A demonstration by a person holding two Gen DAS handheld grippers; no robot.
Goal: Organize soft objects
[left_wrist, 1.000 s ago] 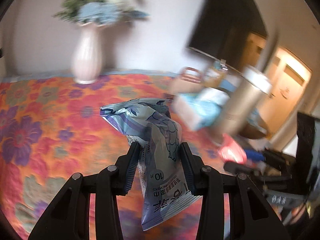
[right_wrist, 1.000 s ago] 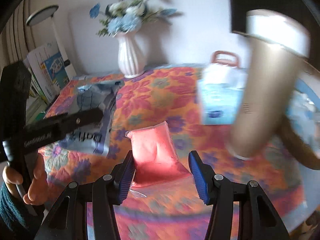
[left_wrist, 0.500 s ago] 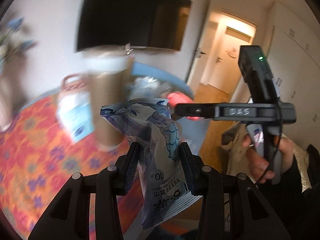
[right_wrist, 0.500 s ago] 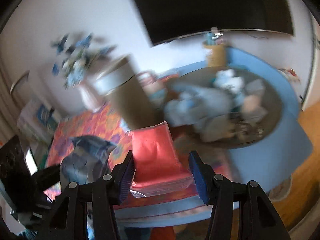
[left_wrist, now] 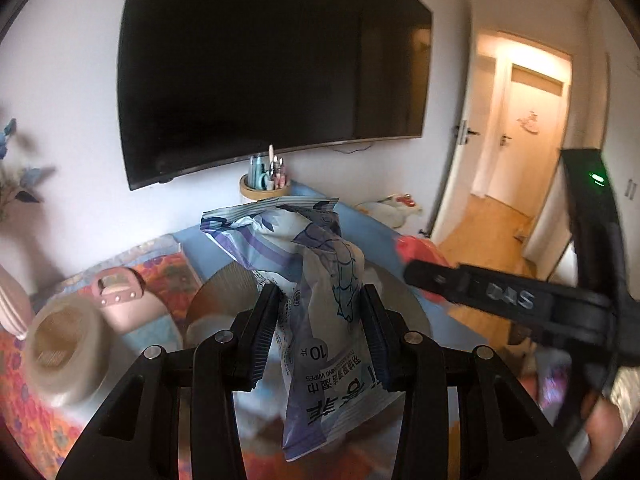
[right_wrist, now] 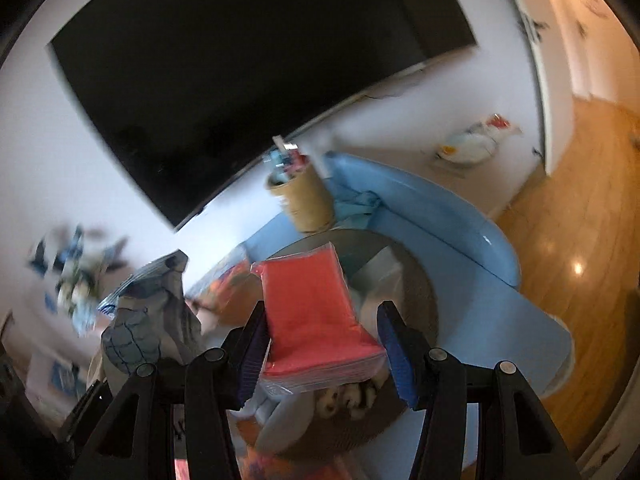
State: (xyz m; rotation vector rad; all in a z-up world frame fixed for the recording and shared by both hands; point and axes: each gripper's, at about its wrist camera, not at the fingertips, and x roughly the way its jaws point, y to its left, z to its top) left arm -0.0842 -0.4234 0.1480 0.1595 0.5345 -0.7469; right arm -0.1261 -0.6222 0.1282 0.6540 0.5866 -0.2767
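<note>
1. The left gripper [left_wrist: 320, 332] has its fingers [left_wrist: 264, 332] clamped on a wipes pack [left_wrist: 316, 300], squeezing its middle so the pack is crumpled and stands up between them, held in the air.
2. The pack is pale blue and purple with a line drawing; its print reads upside down: "10", "WIPES" and some Chinese characters.
3. The right gripper [right_wrist: 324, 344] carries a red pack [right_wrist: 316, 320], a flat stack in a clear bag. Its left finger [right_wrist: 254, 344] presses the pack's edge; the right finger's blue pad sits just beside the other edge, and whether it touches cannot be told.
4. In the left view, the right gripper's black body crosses the right side, lettered "DAS" upside down, with a green light [left_wrist: 598, 178] lit on its upper part and the red pack at its tip.
5. In the right view, the wipes pack shows at the left, blurred.
6. Below both packs lies a round basket [right_wrist: 420, 292] with pale soft things in it, on a blue counter [right_wrist: 460, 216].
7. A tan cup [right_wrist: 304, 196] of pens and brushes stands at the counter's back, under a large dark TV [left_wrist: 272, 72] on a white wall.
8. Left of the basket in the left view: a tan cylinder [left_wrist: 60, 344], a pink handle [left_wrist: 118, 286], and an orange flowered cloth [left_wrist: 24, 420].
9. Blue flowers [left_wrist: 12, 172] show at the left edge.
10. To the right, a wooden floor [right_wrist: 580, 220] leads to an open doorway [left_wrist: 520, 136], with a white soft thing [right_wrist: 468, 148] at the wall's foot.
</note>
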